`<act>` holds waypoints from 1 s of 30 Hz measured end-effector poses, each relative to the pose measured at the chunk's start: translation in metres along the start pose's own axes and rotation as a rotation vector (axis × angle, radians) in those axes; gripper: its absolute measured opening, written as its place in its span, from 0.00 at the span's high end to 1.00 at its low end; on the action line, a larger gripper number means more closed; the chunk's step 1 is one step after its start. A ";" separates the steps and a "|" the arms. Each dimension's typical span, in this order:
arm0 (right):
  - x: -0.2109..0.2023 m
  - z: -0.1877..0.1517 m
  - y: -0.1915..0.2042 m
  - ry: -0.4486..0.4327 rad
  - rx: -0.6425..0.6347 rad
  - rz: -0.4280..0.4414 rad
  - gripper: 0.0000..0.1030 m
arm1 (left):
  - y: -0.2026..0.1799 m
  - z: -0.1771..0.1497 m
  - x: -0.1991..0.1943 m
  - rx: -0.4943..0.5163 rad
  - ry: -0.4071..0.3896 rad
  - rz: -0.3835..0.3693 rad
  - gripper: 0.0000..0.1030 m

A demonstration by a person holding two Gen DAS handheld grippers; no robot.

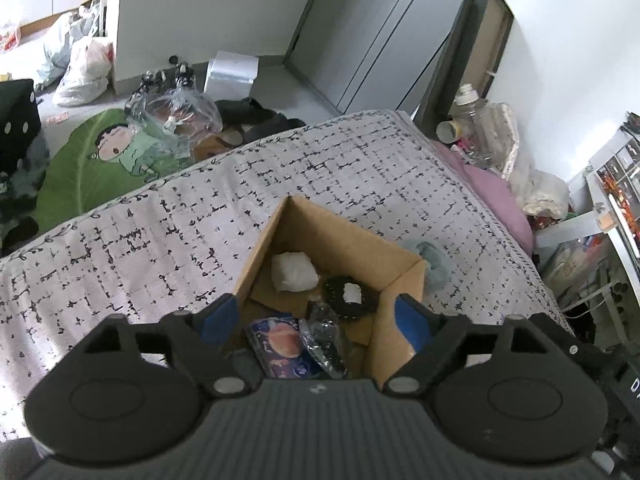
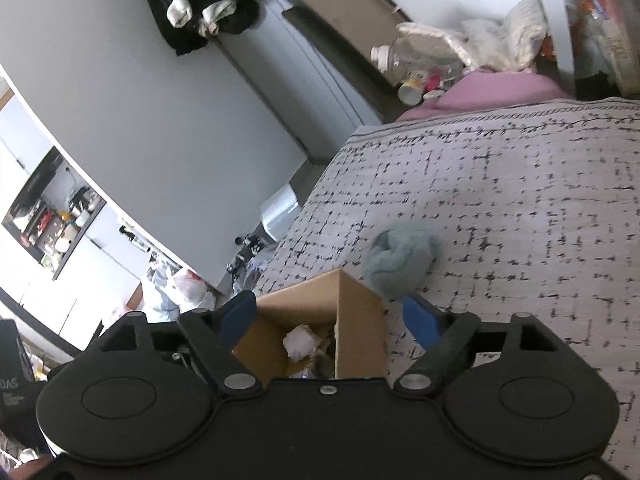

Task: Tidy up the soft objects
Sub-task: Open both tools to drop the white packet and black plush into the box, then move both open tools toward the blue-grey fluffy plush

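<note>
Soft objects sit mostly in the open brown cardboard box (image 1: 344, 240), which stands on the grey-white bedspread with the black broken-grid print (image 1: 160, 240) and fills the lower middle of my left wrist view. Inside it I see a white crumpled soft lump (image 1: 292, 272) against the far wall, a black ring-shaped piece with a white patch (image 1: 350, 296) to its right, a crinkled clear plastic wrap (image 1: 322, 332) and a blue printed packet (image 1: 280, 344) at the near edge.

One pale blue-grey fluffy bundle (image 2: 400, 260) lies outside on the bedspread, just beside the box's corner, middle of my right wrist view.

I judge the step in hand to be a release over the box: my left gripper (image 1: 316, 320) hangs above its opening with blue-padded jaws spread wide and nothing between the pads. My right gripper (image 2: 330, 320) is likewise wide apart and empty, straddling the box's corner in the lower middle of its frame.

Next, as I read it, I need to bring the right gripper up-frame and rightward over the fluffy bundle, lower the pads either side of it, and close gently, since it will squash and could slip.
</note>
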State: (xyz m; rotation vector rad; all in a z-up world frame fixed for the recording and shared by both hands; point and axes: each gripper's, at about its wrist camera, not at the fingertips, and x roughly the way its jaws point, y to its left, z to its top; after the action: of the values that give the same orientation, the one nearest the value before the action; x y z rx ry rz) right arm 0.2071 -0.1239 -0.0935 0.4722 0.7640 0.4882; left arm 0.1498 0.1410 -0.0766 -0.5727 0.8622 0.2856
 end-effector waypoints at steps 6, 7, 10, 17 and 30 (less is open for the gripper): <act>-0.019 0.004 -0.001 -0.032 -0.016 -0.005 0.11 | -0.011 -0.005 -0.017 0.029 -0.019 -0.012 0.07; -0.021 0.005 -0.002 -0.035 -0.017 -0.005 0.09 | -0.013 -0.006 -0.019 0.034 -0.019 -0.016 0.06; -0.025 0.007 -0.004 -0.032 -0.016 -0.009 0.04 | -0.018 -0.007 -0.024 0.045 -0.025 -0.022 0.01; -0.040 0.009 -0.012 -0.028 -0.052 -0.046 0.00 | -0.026 -0.011 -0.029 0.071 -0.030 0.015 0.00; -0.058 0.023 -0.042 -0.046 0.014 -0.036 0.00 | -0.050 -0.016 -0.037 0.129 -0.031 -0.020 0.00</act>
State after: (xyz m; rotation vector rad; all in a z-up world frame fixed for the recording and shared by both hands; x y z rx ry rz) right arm 0.1980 -0.1948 -0.0719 0.4802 0.7305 0.4372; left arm 0.1391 0.0903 -0.0382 -0.4554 0.8385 0.2187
